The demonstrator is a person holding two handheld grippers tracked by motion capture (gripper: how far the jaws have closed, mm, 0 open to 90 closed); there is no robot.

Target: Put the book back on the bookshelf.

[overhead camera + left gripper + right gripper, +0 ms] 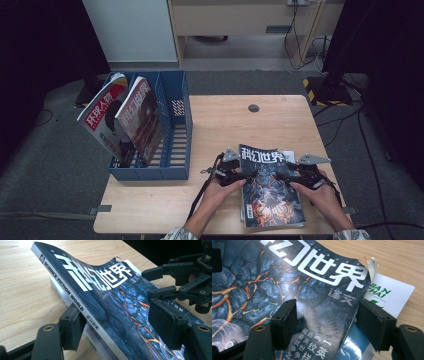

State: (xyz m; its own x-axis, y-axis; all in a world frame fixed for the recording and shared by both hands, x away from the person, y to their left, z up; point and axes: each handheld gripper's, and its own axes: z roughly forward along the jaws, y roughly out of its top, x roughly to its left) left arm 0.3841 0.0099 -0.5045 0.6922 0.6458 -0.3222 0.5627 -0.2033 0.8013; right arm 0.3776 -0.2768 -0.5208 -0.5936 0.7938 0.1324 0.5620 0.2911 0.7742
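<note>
Magazine (270,187) sat atop a stack at lower centre of the table (150,210). Left hand-held gripper (248,176) straddled its spine edge, right hand-held gripper (289,178) its opposite edge; both part-open, pads' contact unclear. Rack (175,150) at left.

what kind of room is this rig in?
Probably a lab or office set up for recording. A small wooden table stands on grey carpet, dark curtains hang at both sides, cables trail over the floor, and a blue file rack holds magazines.
</note>
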